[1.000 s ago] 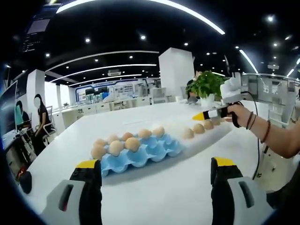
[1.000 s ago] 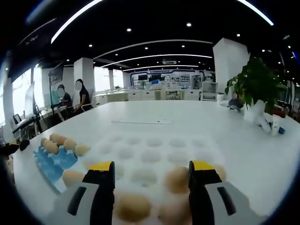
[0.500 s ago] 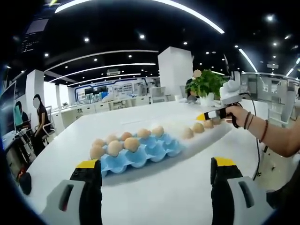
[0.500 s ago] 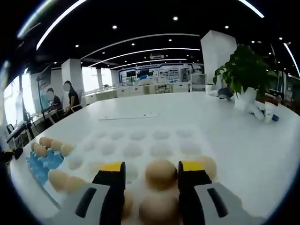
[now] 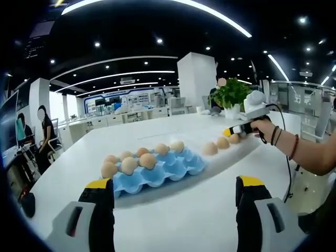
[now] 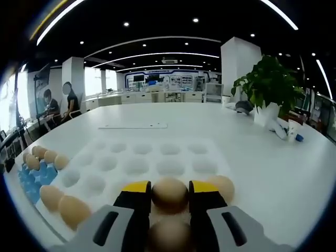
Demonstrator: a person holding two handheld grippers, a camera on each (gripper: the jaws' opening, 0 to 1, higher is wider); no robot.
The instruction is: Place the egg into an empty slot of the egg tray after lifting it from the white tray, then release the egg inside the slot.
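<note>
Right gripper view shows the right gripper (image 6: 170,190) with its jaws drawn in against the sides of an egg (image 6: 169,193), which sits in the white tray (image 6: 157,157) among other eggs. The hold looks made, but the egg is not yet lifted. An egg is light, smooth and brittle, so the squeeze should stay gentle, taken across its widest part. Left gripper view has the left gripper (image 5: 173,188) spread wide and empty above the table (image 5: 178,220), with the blue egg tray (image 5: 157,170) ahead, its near slots free.
</note>
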